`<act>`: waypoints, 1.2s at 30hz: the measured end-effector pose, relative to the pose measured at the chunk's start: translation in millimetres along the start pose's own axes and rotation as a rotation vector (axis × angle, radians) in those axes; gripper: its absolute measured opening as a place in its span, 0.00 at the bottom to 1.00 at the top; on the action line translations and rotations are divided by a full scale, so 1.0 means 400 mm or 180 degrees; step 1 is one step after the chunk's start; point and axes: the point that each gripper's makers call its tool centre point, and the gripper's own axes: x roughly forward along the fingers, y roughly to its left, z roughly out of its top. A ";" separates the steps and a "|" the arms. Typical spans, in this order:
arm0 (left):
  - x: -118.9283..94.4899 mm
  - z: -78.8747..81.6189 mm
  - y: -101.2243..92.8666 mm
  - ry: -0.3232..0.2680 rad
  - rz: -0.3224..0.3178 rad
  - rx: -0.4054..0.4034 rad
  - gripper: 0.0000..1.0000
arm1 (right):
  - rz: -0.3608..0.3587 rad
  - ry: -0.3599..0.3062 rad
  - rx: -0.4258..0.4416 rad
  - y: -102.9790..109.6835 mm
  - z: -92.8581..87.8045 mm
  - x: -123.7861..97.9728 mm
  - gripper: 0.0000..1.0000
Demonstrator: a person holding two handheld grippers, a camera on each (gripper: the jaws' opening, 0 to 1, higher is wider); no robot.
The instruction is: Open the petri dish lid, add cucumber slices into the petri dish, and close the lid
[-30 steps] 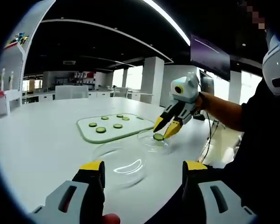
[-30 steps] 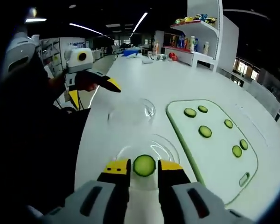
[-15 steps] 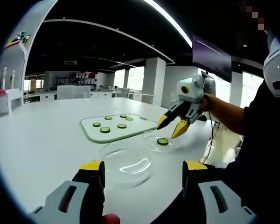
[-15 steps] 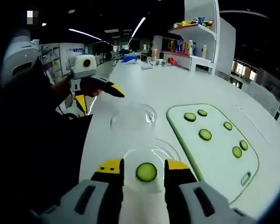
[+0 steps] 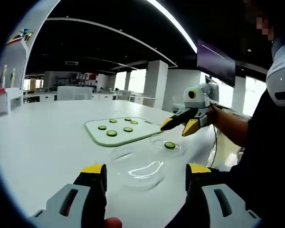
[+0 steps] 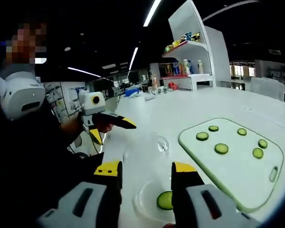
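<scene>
Now one green cucumber slice (image 6: 165,200) in clear petri dish (image 6: 145,209); both hand-held grippers agape, empty.

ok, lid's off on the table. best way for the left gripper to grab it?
Take the lid by its rim, on the edge nearest the left gripper, one jaw inside and one outside the wall. It seems to lie flat and shallow on the table, so the thin upright rim is likely the only graspable part. Come from above; the dish sits close on its far right.
</scene>
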 end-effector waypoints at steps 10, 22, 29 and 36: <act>0.017 0.008 0.019 0.0012 -0.0160 0.0026 0.67 | 0.0010 -0.0109 -0.0281 0.016 0.018 0.042 0.48; 0.031 -0.011 0.031 0.0108 -0.0322 0.0188 0.67 | -0.0033 0.0063 -0.0608 0.030 -0.008 0.106 0.53; 0.045 -0.028 0.037 0.0222 -0.0472 0.0346 0.68 | -0.0051 0.0239 -0.0882 0.031 -0.019 0.136 0.57; 0.061 -0.041 0.047 0.0358 -0.0638 0.0594 0.68 | -0.0031 0.0468 -0.1090 0.022 -0.037 0.166 0.59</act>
